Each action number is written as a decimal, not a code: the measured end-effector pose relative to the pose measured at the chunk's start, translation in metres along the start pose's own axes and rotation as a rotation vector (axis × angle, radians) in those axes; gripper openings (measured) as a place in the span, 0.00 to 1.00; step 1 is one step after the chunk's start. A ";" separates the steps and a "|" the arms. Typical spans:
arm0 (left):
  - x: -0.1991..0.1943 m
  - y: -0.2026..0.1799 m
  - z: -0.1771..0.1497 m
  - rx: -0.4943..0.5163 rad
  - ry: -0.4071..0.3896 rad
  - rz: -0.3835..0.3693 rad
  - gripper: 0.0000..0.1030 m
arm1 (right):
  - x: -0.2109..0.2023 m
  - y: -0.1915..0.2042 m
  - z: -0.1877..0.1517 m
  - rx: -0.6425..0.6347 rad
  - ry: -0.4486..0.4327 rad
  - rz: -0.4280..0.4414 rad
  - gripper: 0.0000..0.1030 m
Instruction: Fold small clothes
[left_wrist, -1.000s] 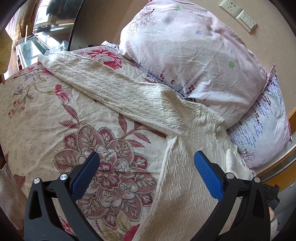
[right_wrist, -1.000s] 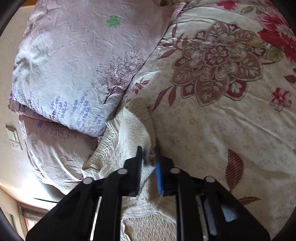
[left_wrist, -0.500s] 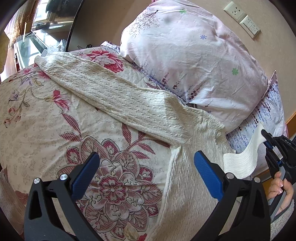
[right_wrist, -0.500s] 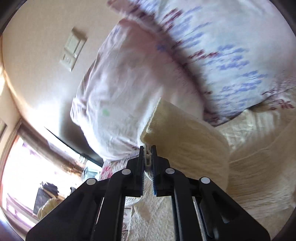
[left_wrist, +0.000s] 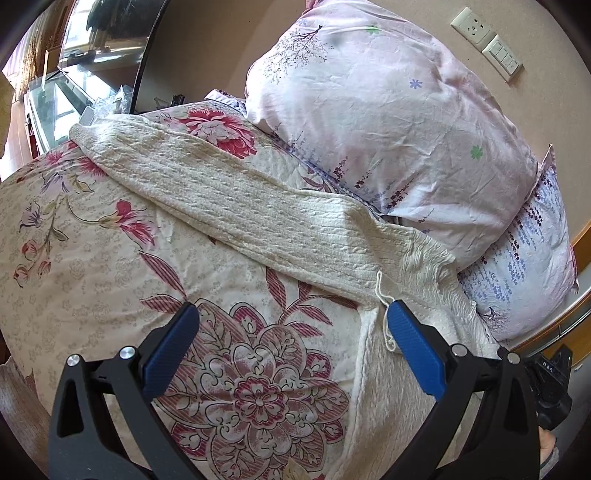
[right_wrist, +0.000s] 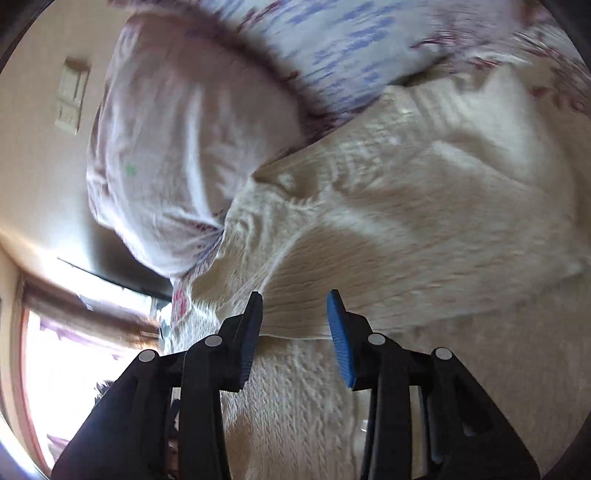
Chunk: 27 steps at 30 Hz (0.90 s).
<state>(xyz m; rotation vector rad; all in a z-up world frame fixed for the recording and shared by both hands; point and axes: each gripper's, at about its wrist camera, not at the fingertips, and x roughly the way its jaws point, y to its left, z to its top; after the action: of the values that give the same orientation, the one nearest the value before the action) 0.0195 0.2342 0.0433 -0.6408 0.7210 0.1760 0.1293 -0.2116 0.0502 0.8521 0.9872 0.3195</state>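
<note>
Two stacked pillows (left_wrist: 388, 122) against cream sweater (left_wrist: 258, 206) on floral bedspread (left_wrist: 92, 266).

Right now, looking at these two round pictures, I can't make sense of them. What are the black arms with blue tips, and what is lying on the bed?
No robot here: a person holds a hand tool in each hand, and each tool has two jaws with blue pads. A wide-angle camera on each tool looks out along its jaws, hence the round, bent pictures.

One picture comes from the left gripper. Its jaws stand wide open, holding nothing. Beyond them a cream knitted sweater lies on a flowered bedspread, one sleeve stretched out, with two pillows behind.

The other comes from the right gripper. It is blurred, but its jaws are also apart and empty, just above a folded-over part of the sweater.
</note>
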 end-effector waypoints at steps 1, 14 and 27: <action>0.003 -0.002 0.000 0.001 0.008 -0.001 0.98 | -0.015 -0.021 0.002 0.075 -0.033 -0.005 0.37; 0.027 -0.045 -0.008 0.092 0.064 -0.056 0.98 | -0.044 -0.114 0.014 0.428 -0.272 0.020 0.11; 0.031 -0.055 -0.008 0.107 0.074 -0.063 0.98 | -0.120 -0.176 0.000 0.686 -0.554 -0.054 0.09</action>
<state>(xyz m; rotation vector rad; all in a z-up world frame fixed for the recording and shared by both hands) 0.0584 0.1837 0.0449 -0.5690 0.7755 0.0552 0.0421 -0.3960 -0.0107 1.4341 0.5850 -0.3209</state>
